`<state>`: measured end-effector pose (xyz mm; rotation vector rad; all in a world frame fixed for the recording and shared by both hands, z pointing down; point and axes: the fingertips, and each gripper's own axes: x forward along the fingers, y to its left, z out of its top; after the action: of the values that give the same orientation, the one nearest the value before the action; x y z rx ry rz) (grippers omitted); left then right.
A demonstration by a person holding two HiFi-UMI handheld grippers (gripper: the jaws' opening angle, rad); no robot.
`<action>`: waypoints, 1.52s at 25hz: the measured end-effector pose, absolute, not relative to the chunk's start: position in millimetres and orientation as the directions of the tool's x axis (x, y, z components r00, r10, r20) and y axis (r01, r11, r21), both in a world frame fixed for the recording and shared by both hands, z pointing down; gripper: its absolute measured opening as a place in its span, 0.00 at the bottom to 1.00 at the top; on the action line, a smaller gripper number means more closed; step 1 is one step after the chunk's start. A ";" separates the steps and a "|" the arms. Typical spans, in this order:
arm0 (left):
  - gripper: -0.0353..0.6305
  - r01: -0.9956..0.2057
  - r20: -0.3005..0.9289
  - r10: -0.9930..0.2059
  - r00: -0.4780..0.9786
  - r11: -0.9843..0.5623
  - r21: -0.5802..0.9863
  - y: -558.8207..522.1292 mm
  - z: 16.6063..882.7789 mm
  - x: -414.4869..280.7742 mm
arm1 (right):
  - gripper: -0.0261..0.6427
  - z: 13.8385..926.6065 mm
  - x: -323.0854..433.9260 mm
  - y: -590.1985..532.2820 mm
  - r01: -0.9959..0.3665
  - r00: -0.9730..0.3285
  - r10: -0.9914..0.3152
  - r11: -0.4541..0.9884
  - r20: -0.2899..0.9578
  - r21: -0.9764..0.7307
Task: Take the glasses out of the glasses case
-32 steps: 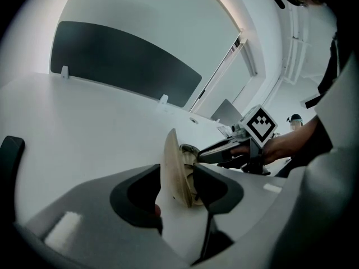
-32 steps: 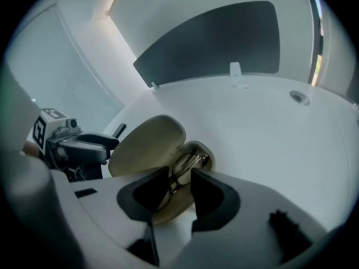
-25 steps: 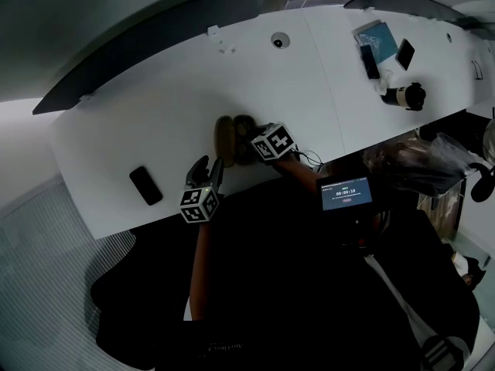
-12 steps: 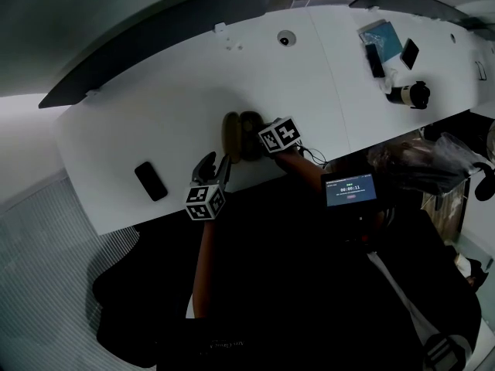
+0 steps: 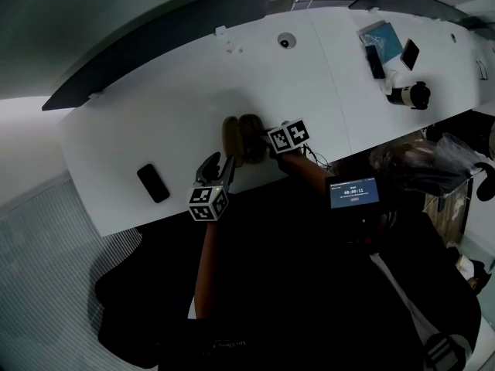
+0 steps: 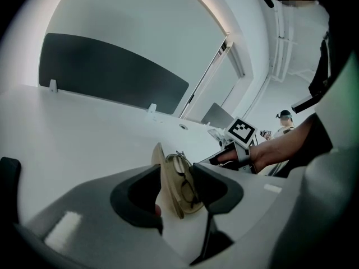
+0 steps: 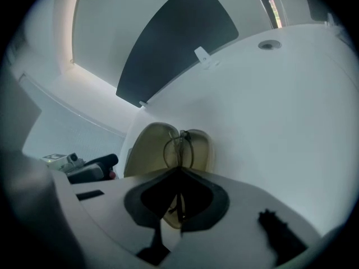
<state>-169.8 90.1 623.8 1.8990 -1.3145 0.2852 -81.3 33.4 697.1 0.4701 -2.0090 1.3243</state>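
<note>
Long white table (image 5: 155, 122) stretched across the head view, backed along its far edge by a dark curved panel (image 5: 162, 41). Below the near edge, the person's dark-clothed body (image 5: 309, 308), with a small lit screen (image 5: 353, 193) at chest level. Left gripper (image 6: 176, 178) reaching in over the near edge, jaws held partway apart and clamped on the near end of the glasses case (image 5: 241, 139), one pad beside the raised lid, the other against the half that holds the glasses. Right gripper (image 7: 179, 170) coming in from the case's right side and angled down, jaws having just been closing, now almost together and pinching the thin frame of the glasses (image 7: 179, 147). Case resting on the table close to the near edge, between the two grippers, opened like a clam, both tan halves showing their insides. Glasses folded inside the open case, dark wire rims seen on edge along the hinge line. Black phone (image 5: 152, 182) flat on the table, well to the left of the case. At the table's far right end, well apart from the case, a blue pouch (image 5: 380, 33) and a black-and-white cylinder (image 5: 406, 95). Small round grommet (image 5: 285, 42) near the far edge.
</note>
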 end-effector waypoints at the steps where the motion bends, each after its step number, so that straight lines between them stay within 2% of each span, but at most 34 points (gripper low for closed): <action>1: 0.34 -0.866 0.579 -0.687 0.439 -0.152 0.477 89.3 623.1 -168.8 | 0.07 695.0 -81.7 33.5 -0.616 -0.712 0.067 0.418 0.699 -0.668; 8: 0.34 -0.858 0.557 -0.692 0.459 -0.185 0.479 77.2 613.4 -167.7 | 0.07 662.5 -84.8 28.8 -0.534 -0.798 0.052 0.400 0.600 -0.745; 12: 0.33 -0.794 0.476 -0.709 0.521 -0.197 0.575 64.3 599.9 -169.4 | 0.07 624.5 -87.2 22.6 -0.406 -0.887 0.039 0.407 0.460 -0.818; 14: 0.32 -0.687 0.376 -0.692 0.616 -0.239 0.686 58.2 586.8 -162.9 | 0.07 594.9 -90.2 24.3 -0.264 -0.946 0.064 0.409 0.317 -0.873; 17: 0.32 -0.404 0.139 -0.661 0.738 -0.268 0.874 47.4 555.6 -150.8 | 0.07 538.9 -88.1 28.5 0.003 -0.992 0.119 0.410 0.050 -0.912; 19: 0.32 -0.227 -0.004 -0.632 0.775 -0.284 0.932 42.1 535.2 -143.3 | 0.07 505.2 -82.8 29.8 0.154 -0.983 0.151 0.401 -0.100 -0.903; 21: 0.30 -0.126 -0.086 -0.563 0.822 -0.327 0.936 42.1 518.9 -128.6 | 0.07 482.5 -78.4 31.2 0.249 -0.965 0.176 0.388 -0.194 -0.887; 25: 0.30 0.018 -0.203 -0.426 0.882 -0.399 0.917 47.4 493.9 -98.4 | 0.07 462.8 -72.5 33.1 0.332 -0.939 0.218 0.390 -0.264 -0.859; 27: 0.26 0.088 -0.269 -0.420 0.867 -0.403 0.911 46.1 485.6 -95.2 | 0.07 458.3 -68.1 33.1 0.347 -0.934 0.229 0.394 -0.275 -0.851; 31: 0.27 0.207 -0.369 -0.386 0.846 -0.400 0.893 47.5 473.5 -87.5 | 0.07 455.7 -66.0 41.3 0.370 -0.921 0.274 0.394 -0.277 -0.841; 38: 0.26 0.294 -0.421 -0.315 0.851 -0.380 0.877 54.4 470.1 -77.5 | 0.07 460.1 -65.2 44.1 0.366 -0.921 0.284 0.401 -0.266 -0.840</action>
<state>-77.5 54.4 470.1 1.8518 -0.0160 -0.6449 -65.2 44.1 460.1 -0.6272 -2.6951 1.6497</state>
